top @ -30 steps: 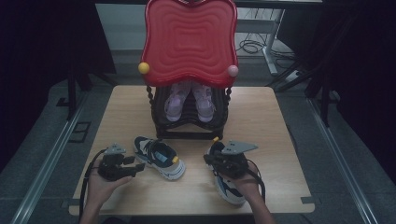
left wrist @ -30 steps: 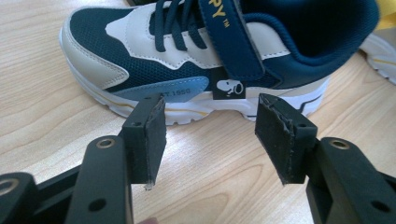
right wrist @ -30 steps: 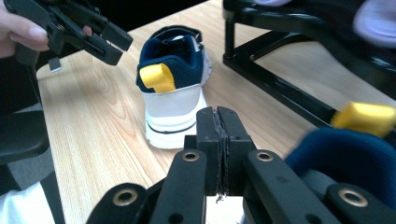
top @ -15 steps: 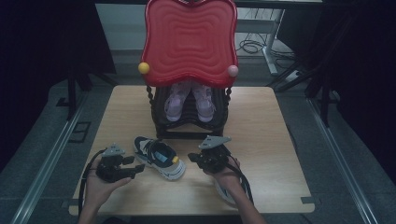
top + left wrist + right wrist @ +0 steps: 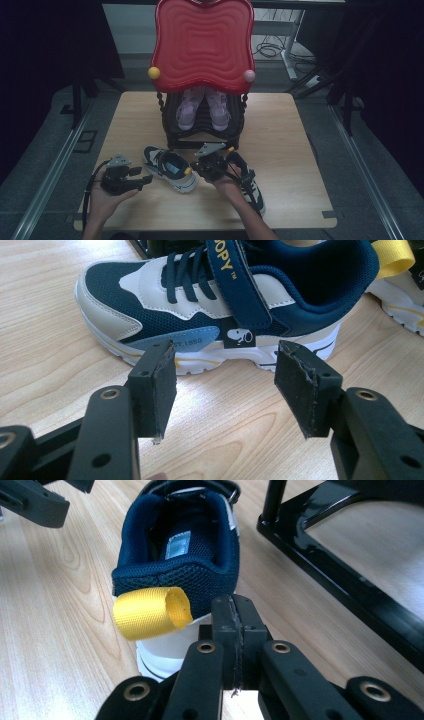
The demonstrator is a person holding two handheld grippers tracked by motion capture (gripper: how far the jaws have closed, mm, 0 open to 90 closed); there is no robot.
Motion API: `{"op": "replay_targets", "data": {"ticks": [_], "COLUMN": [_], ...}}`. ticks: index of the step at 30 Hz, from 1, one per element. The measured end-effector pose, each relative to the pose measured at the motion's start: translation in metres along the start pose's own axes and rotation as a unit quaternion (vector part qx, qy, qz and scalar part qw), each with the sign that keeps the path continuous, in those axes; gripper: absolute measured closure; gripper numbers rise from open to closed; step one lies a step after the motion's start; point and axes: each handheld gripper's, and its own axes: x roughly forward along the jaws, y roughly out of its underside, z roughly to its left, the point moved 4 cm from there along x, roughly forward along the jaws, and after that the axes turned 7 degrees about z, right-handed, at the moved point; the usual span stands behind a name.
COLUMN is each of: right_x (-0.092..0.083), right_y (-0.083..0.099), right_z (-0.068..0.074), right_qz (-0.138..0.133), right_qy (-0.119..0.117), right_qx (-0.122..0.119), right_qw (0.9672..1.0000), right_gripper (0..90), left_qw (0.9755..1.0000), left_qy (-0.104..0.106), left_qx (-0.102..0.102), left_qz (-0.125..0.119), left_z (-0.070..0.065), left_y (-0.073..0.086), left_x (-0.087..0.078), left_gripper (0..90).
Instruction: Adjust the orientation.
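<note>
The worktop (image 5: 60,280) is showing pale, matt wood grain. The navy sneaker (image 5: 210,295) is wearing open mesh cloth beside smooth leather-like panels and a woven yellow heel loop (image 5: 150,612). The left claw (image 5: 227,385) is carrying worn, rough foam pads (image 5: 162,385).

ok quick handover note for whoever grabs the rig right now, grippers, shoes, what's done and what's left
Left hand-held gripper: open, empty, aimed at the side of the navy shoe.
Right hand-held gripper: shut on nothing, right behind that shoe's heel by the yellow pull loop.
Second navy shoe lies on the table under the right forearm.
Pink pair already sits in the black rack.
Left, probably: grip and rack both navy shoes.
</note>
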Motion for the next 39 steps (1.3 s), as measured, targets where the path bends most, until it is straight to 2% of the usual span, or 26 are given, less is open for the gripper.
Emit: {"op": "replay_targets", "data": {"ticks": [6,9,12,14,15,20,22,39], "right_x": [0.008,0.008,0.012,0.012,0.014,0.016,0.018,0.029], "right_y": [-0.001,-0.002,-0.004,-0.004,-0.005,-0.007,-0.008,-0.011], "right_z": [0.002,0.008,0.022,0.024,0.031,0.044,0.049,0.067], "right_qz": [0.008,0.006,0.002,0.002,0.001,-0.004,-0.007,-0.031], "right_qy": [-0.002,-0.011,-0.031,-0.035,-0.046,-0.064,-0.078,-0.124], "right_qx": [-0.003,-0.010,-0.021,-0.023,-0.029,-0.038,-0.038,-0.039], "right_qw": [1.0000,0.9999,0.9993,0.9991,0.9985,0.9972,0.9962,0.9910], "right_gripper": [89.4,89.4,89.4,89.4,89.4,89.4,89.4,89.4], "left_qw": [0.9999,0.9999,0.9998,0.9998,0.9997,0.9993,0.9993,0.9974], "left_qy": [-0.005,-0.006,-0.006,-0.007,-0.008,-0.013,-0.015,-0.035], "left_qx": [-0.009,-0.014,-0.018,-0.020,-0.022,-0.034,-0.035,-0.055], "left_qz": [0.000,-0.001,0.000,0.002,0.001,-0.005,-0.007,-0.029], "left_z": [0.006,0.008,0.011,0.012,0.014,0.020,0.022,0.035], "left_y": [0.002,0.003,0.004,0.005,0.006,0.007,0.008,0.011], "left_x": [0.000,-0.001,0.000,0.000,0.000,-0.004,-0.006,-0.019], "left_gripper": [41.9,42.0,42.0,42.0,42.0,42.2,42.2,41.8]}}
